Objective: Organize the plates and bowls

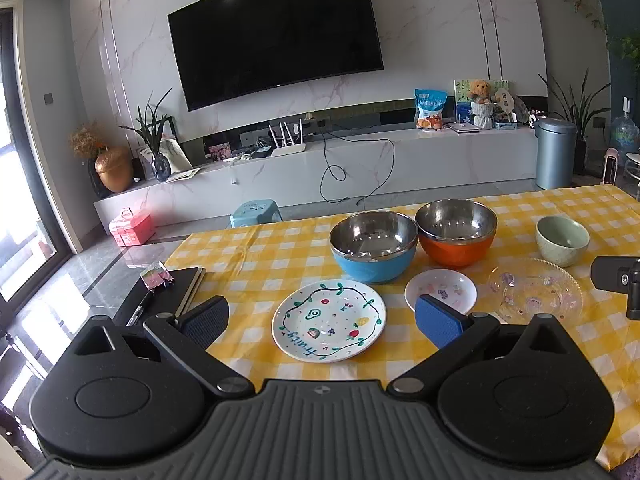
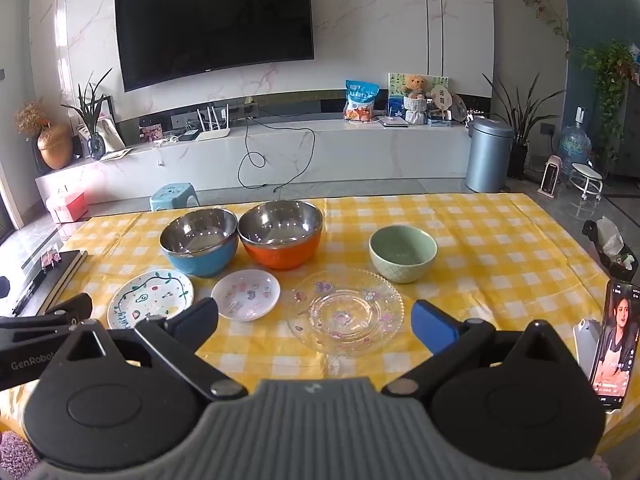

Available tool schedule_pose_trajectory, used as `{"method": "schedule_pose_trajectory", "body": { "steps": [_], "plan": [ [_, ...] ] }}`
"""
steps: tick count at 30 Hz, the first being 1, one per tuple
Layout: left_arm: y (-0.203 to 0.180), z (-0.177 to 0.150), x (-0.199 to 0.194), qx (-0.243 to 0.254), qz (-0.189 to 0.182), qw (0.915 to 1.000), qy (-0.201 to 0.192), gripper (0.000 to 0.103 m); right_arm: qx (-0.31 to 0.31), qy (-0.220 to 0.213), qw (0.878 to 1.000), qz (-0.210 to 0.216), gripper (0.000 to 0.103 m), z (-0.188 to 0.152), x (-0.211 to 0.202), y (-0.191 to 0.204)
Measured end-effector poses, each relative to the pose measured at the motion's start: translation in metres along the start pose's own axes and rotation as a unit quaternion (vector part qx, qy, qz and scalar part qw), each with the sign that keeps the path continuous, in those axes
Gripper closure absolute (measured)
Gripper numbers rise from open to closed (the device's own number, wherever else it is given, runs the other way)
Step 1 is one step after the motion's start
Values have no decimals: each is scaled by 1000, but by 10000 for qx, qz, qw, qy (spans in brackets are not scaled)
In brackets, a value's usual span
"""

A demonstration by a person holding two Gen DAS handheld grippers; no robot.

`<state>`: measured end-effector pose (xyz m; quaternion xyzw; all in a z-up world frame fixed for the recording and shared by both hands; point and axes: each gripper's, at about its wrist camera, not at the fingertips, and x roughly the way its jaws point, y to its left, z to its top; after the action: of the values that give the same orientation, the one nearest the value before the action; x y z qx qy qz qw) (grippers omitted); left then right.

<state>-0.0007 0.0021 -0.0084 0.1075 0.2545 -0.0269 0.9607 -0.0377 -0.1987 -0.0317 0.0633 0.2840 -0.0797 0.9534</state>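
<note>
On the yellow checked table [image 1: 256,252] stand a blue steel bowl [image 1: 374,246], an orange steel bowl [image 1: 456,232] and a green ceramic bowl [image 1: 562,240]. In front lie a white fruit-painted plate [image 1: 329,320], a small white dish [image 1: 440,290] and a clear glass plate [image 1: 534,290]. My left gripper [image 1: 322,320] is open and empty, above the fruit plate. My right gripper [image 2: 316,322] is open and empty, above the glass plate [image 2: 346,312]. The right wrist view also shows the green bowl [image 2: 402,254], orange bowl [image 2: 280,236], blue bowl [image 2: 199,242], small dish [image 2: 245,294] and fruit plate [image 2: 150,298].
Dark notebooks [image 1: 176,292] lie at the table's left edge. A phone [image 2: 614,348] playing video stands at the right edge, with a black holder [image 2: 610,254] behind it. Beyond the table are a TV console, a blue stool [image 1: 255,212] and a bin [image 1: 555,152].
</note>
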Motion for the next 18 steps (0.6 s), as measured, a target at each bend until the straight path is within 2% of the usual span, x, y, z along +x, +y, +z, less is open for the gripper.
{"method": "schedule_pose_trajectory", "body": {
  "steps": [18],
  "plan": [
    [1, 1, 2, 8, 29, 10000, -7, 0, 44, 51, 10000, 5, 2, 0, 3, -1]
  ]
}}
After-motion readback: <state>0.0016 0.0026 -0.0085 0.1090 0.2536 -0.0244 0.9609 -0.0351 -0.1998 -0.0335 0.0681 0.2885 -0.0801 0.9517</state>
